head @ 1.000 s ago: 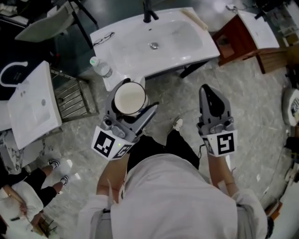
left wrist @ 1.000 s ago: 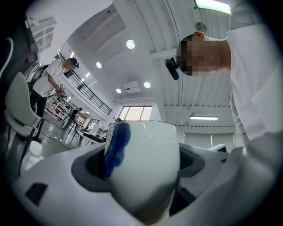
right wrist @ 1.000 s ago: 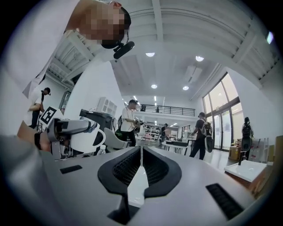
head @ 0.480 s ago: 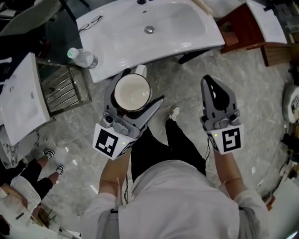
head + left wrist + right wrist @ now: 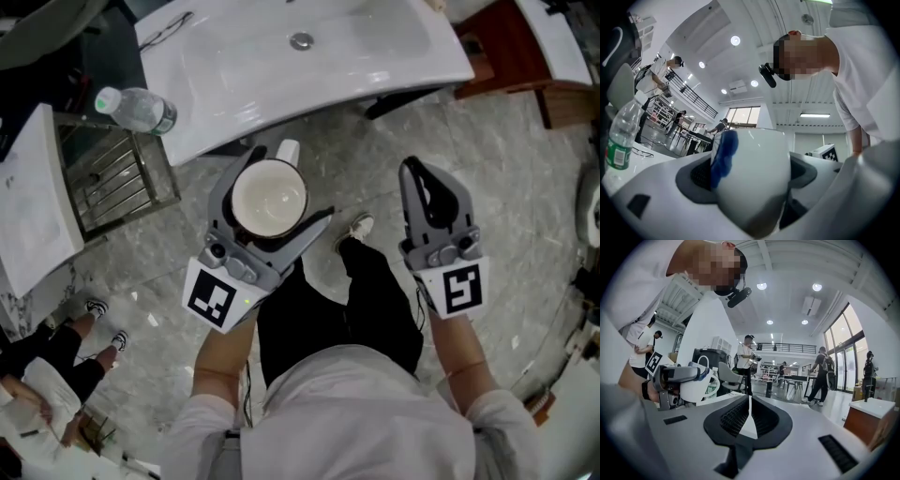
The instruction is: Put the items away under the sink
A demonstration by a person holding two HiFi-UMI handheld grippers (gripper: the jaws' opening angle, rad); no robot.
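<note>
Compared with a second ago, the white sink [image 5: 246, 86] has slid toward the top of the head view and its tap has dropped out of sight. The mug [image 5: 269, 199], which then overlapped the sink's front edge, now hangs over the grey stone floor [image 5: 525, 197], just clear of the rim. The left gripper [image 5: 289, 185] has kept its hold: its jaws are spread wide around the mug's body and press it from both sides, mouth up and handle pointing toward the sink. The left gripper view shows the white wall of the mug filling the gap, with a blue mark on one side. The right gripper [image 5: 419, 174] is level with the left and well apart from it, its jaws brought together with nothing between them. By count there are two grippers, one mug, one plastic bottle [image 5: 137, 109] lying at the sink's left corner, one drain [image 5: 301, 40] in the basin, one metal rack [image 5: 114, 176] beside it and a second white basin [image 5: 28, 225] at the far left.
</note>
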